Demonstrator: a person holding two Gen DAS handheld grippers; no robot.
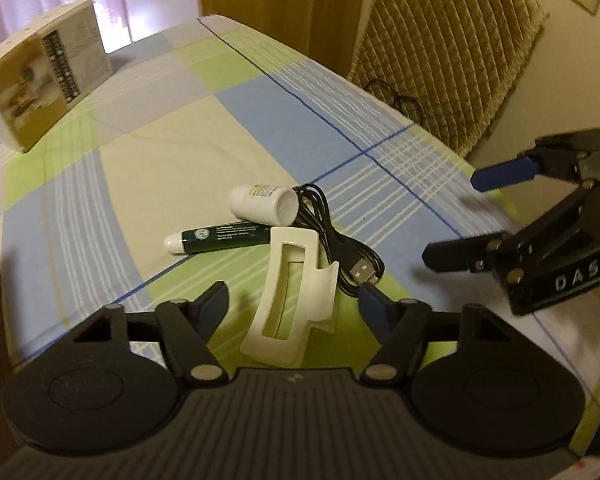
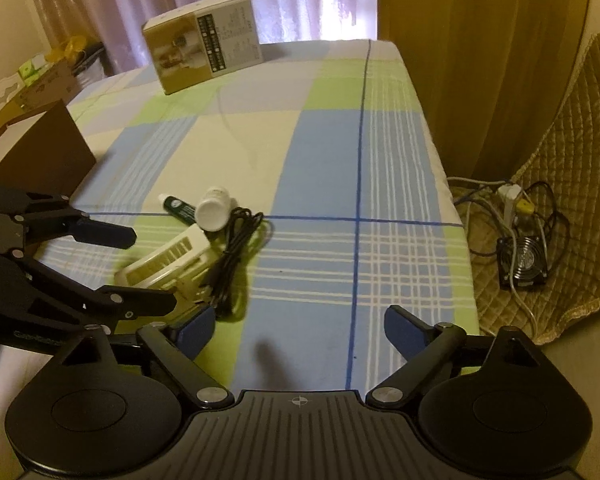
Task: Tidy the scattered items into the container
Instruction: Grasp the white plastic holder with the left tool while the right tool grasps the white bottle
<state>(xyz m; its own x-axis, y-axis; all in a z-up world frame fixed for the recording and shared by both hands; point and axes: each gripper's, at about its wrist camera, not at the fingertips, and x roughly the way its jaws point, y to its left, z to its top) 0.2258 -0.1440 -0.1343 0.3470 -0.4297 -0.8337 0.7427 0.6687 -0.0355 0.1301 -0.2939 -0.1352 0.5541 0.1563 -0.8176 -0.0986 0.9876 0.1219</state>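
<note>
Lying in a tight cluster on the checked table (image 1: 148, 152) were the scattered items: a cream hair claw clip (image 1: 290, 296), a dark green tube (image 1: 220, 240) touching its far end, a white bottle (image 1: 262, 204) on its side just beyond, and a coiled black USB cable (image 1: 340, 248) at about three o'clock of the clip. None was in a container yet; the likely one, a printed box (image 1: 40, 80), stood well apart at about eleven o'clock, and whether its top was open could not be told.

The left hand-held gripper (image 1: 292, 304) was spread wide, its blue-padded fingers either side of the clip without touching it. The step in hand appeared to be the first pick: the next move called for closing squarely across the clip's body without catching the cable beside it. The right hand-held gripper (image 2: 296, 332) was likewise spread and empty, over bare cloth at about four o'clock of the cluster.

Only the right wrist view showed a brown box (image 2: 40, 152) at nine o'clock, and a power strip (image 2: 510, 196) and small fan (image 2: 522, 260) on the quilted mat (image 2: 572, 140).
</note>
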